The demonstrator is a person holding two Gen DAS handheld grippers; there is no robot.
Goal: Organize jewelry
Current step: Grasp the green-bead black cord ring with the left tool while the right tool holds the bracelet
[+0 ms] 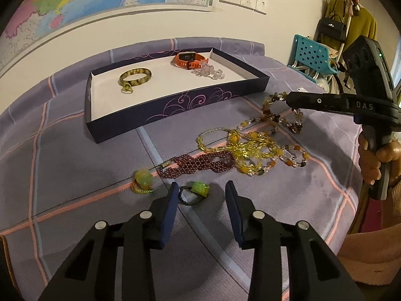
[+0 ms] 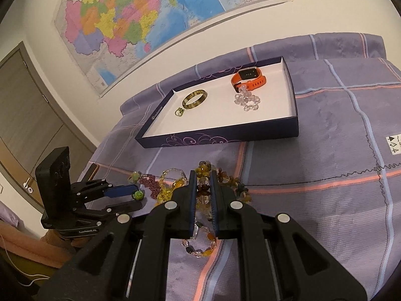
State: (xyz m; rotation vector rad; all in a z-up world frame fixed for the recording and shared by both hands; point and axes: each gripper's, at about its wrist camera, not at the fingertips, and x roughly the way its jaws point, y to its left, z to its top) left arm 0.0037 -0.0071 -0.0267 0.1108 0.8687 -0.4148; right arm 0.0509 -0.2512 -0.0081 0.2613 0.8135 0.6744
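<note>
A dark blue tray [image 1: 175, 104] [image 2: 225, 135] on the bed holds a mottled bangle [image 1: 135, 76] [image 2: 194, 99], a small green ring [image 1: 127, 88] [image 2: 179, 111], an orange watch [image 1: 189, 59] [image 2: 246, 78] and a clear bead bracelet [image 1: 209, 71] [image 2: 247, 101]. My right gripper [image 2: 203, 175] [image 1: 288, 97] is shut on a brown-amber bead necklace [image 1: 278, 118] [image 2: 225, 179], lifting its end from the jewelry pile. My left gripper [image 1: 201, 188] [image 2: 136, 197] is open around a green-stone bracelet [image 1: 199, 189] [image 2: 138, 195].
The pile holds a yellow bead necklace [image 1: 248, 148], a maroon bead necklace [image 1: 200, 163] and a yellow-green stone bracelet [image 1: 143, 179]. The bed has a purple checked cover [image 1: 75, 175]. A teal basket [image 1: 313, 52] stands at the right.
</note>
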